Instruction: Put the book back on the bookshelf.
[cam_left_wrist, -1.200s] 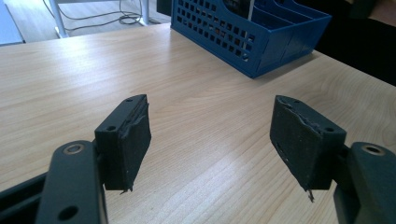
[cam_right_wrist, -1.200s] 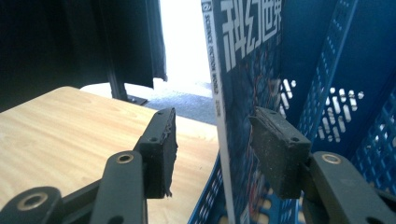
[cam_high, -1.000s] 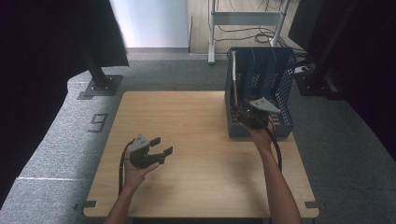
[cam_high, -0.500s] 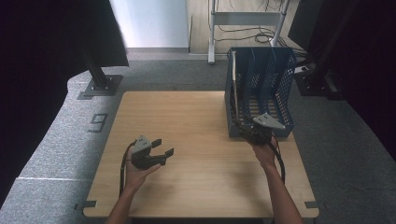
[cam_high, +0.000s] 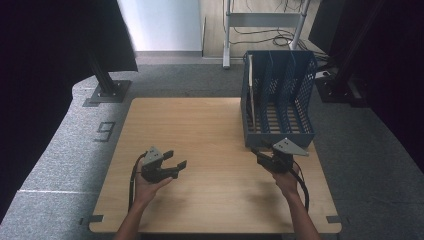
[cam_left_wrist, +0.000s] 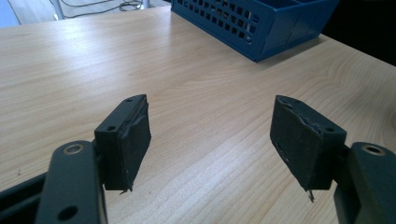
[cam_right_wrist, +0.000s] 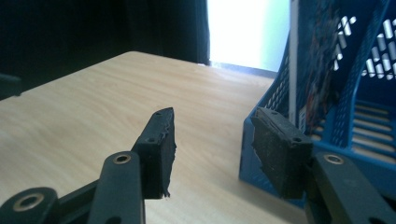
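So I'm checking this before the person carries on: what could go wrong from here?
The right hand-held gripper, open and empty, sits close to the blue file rack; a jaw could catch its front wall and shove it. The thin book standing in the rack's left slot might tip if the rack is knocked.

A lab or recording studio is indicated. A bare wooden table (cam_high: 210, 150) is set on grey carpet marked with a taped number 9 (cam_high: 105, 131). Black curtains (cam_high: 45, 60) are hung at both sides, held by a floor stand (cam_high: 106, 87). Loose cables (cam_high: 272, 37) are seen around a metal rack (cam_high: 265, 20) behind a blue file holder (cam_high: 278, 100).
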